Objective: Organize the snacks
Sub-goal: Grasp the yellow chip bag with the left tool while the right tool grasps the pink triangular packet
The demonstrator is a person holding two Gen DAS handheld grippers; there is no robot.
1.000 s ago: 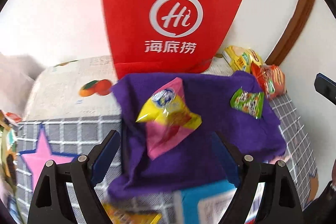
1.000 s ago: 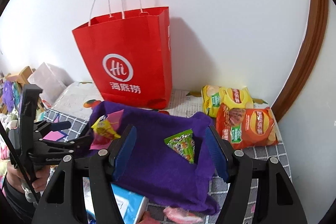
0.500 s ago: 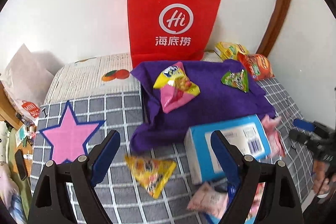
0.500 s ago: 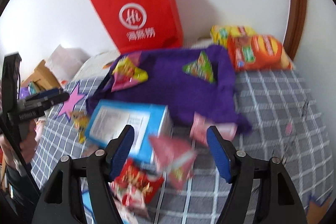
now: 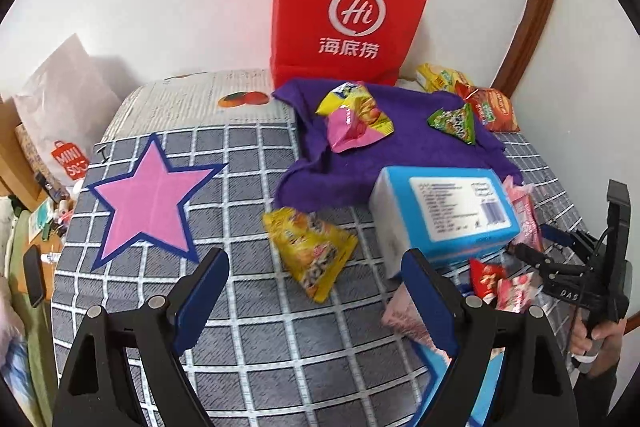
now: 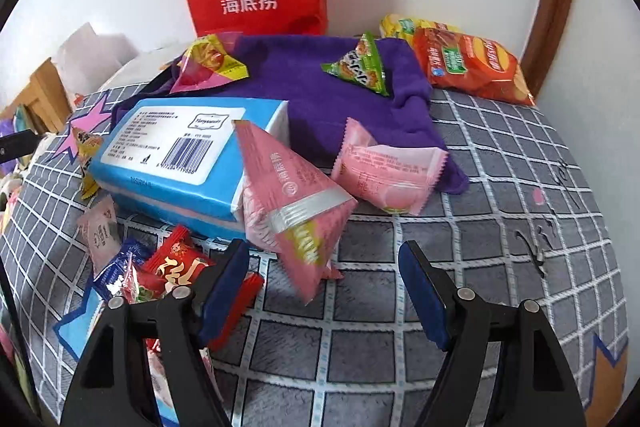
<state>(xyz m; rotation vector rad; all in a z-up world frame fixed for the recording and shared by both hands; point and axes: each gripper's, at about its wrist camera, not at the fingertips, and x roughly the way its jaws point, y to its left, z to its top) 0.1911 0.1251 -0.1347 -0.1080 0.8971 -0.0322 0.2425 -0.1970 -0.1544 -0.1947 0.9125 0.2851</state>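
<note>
My left gripper (image 5: 316,287) is open and empty above the grey checked cover, just short of a yellow snack packet (image 5: 312,247). My right gripper (image 6: 324,279) is open and empty, close in front of a pink triangular packet (image 6: 288,195) that leans on a blue tissue pack (image 6: 180,151). A purple cloth (image 6: 320,87) carries a yellow-pink packet (image 6: 208,67) and a green triangular packet (image 6: 360,67). A flat pink packet (image 6: 388,171) lies at the cloth's edge. Small red and blue sweets (image 6: 160,271) lie left of the right gripper.
A red paper bag (image 5: 344,15) stands upright against the white wall behind the cloth. Orange (image 6: 472,67) and yellow (image 5: 440,77) crisp bags lie at the back right by a brown door frame. A white plastic bag (image 5: 64,99) sits at the far left.
Both grippers have pulled back and lowered from the purple cloth toward the near end of the cover. The tissue pack and the near packets have come into view.
</note>
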